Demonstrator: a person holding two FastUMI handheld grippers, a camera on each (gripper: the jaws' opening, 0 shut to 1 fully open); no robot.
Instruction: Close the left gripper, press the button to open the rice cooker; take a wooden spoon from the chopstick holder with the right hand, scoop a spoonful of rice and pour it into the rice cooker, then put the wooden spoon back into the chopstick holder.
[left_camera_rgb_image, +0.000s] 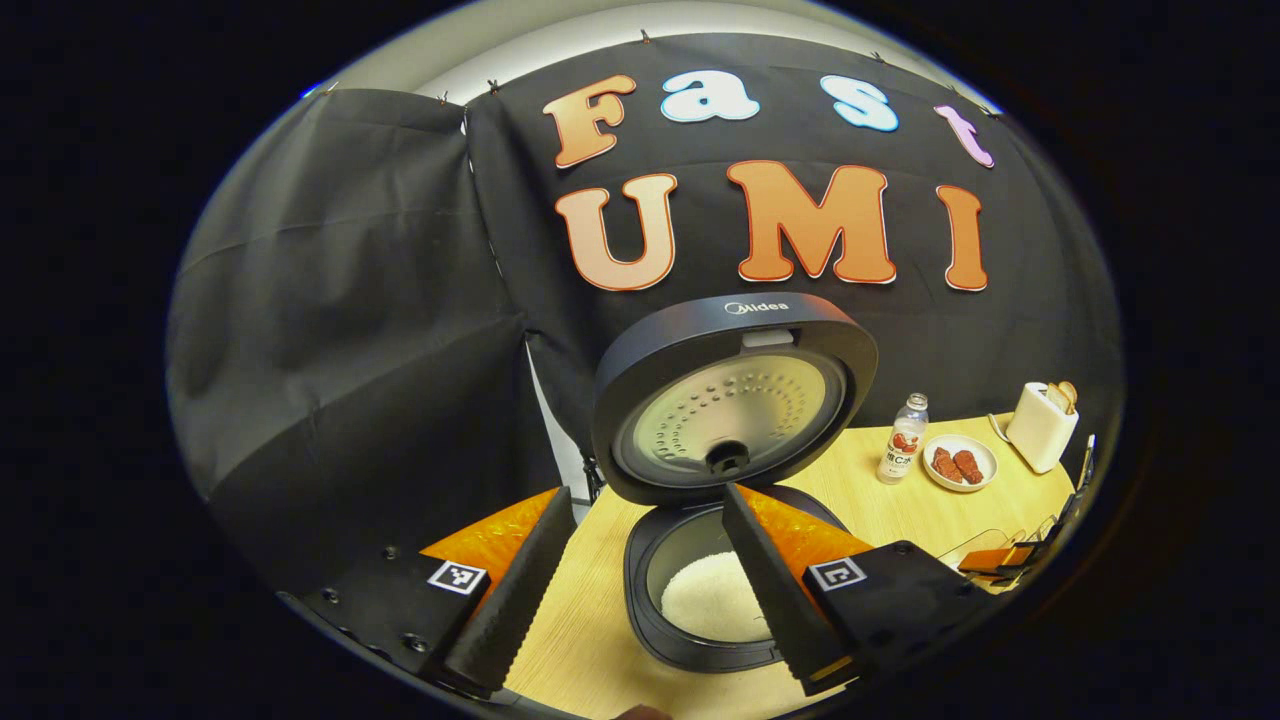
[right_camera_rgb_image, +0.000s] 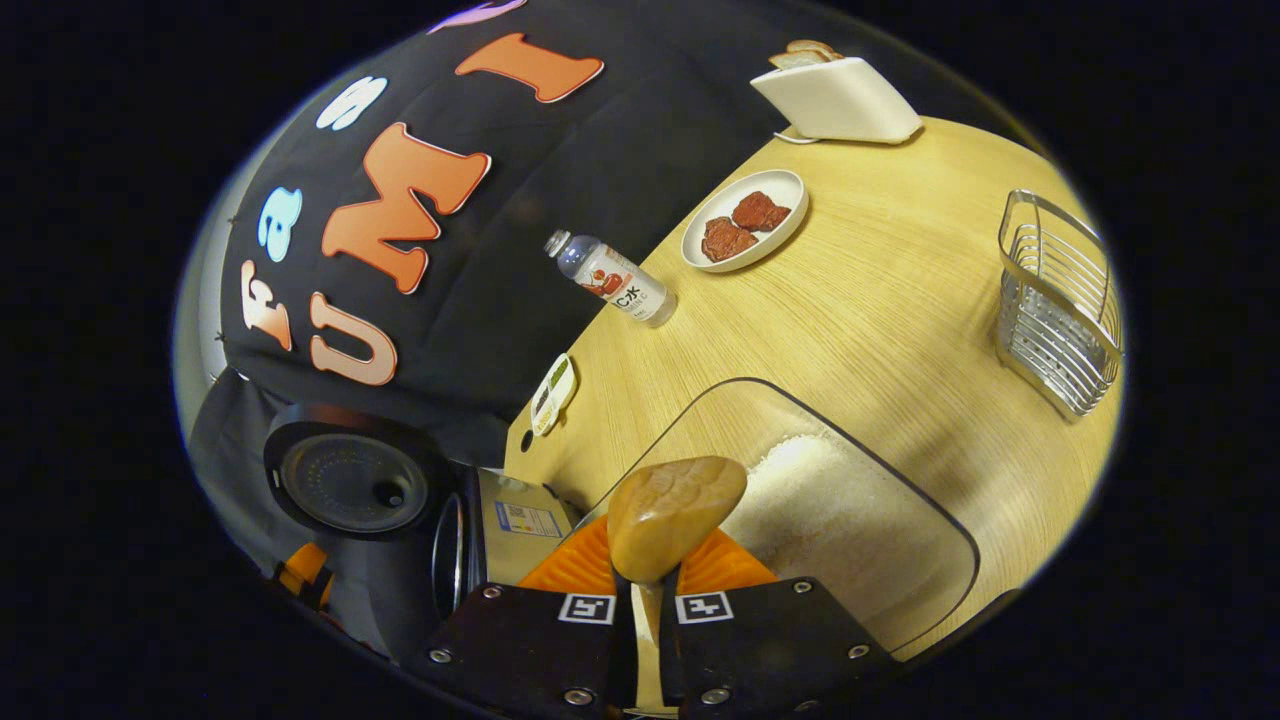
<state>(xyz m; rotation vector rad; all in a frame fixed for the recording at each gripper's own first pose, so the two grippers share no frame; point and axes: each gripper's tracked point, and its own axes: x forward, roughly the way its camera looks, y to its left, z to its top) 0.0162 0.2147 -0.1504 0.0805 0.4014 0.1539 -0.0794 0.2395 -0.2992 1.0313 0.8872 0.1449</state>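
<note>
The dark rice cooker (left_camera_rgb_image: 700, 640) stands with its lid (left_camera_rgb_image: 735, 400) raised, and white rice (left_camera_rgb_image: 705, 600) lies in its pot. My left gripper (left_camera_rgb_image: 650, 600) is open, with a finger on either side of the pot's left half and nothing between them. My right gripper (right_camera_rgb_image: 645, 585) is shut on the handle of the wooden spoon (right_camera_rgb_image: 675, 515). The spoon's bowl hangs over the near end of a clear tray of rice (right_camera_rgb_image: 850, 520). The wire chopstick holder (right_camera_rgb_image: 1060, 300) stands at the right. The open cooker (right_camera_rgb_image: 350, 480) shows at the left of the right gripper view.
A small bottle (right_camera_rgb_image: 610, 280), a plate of red-brown food (right_camera_rgb_image: 745, 220) and a white toaster (right_camera_rgb_image: 835, 95) stand along the wooden table's (right_camera_rgb_image: 900, 300) far side. They also appear right of the cooker: the bottle (left_camera_rgb_image: 903, 452), the plate (left_camera_rgb_image: 960, 463) and the toaster (left_camera_rgb_image: 1040, 425).
</note>
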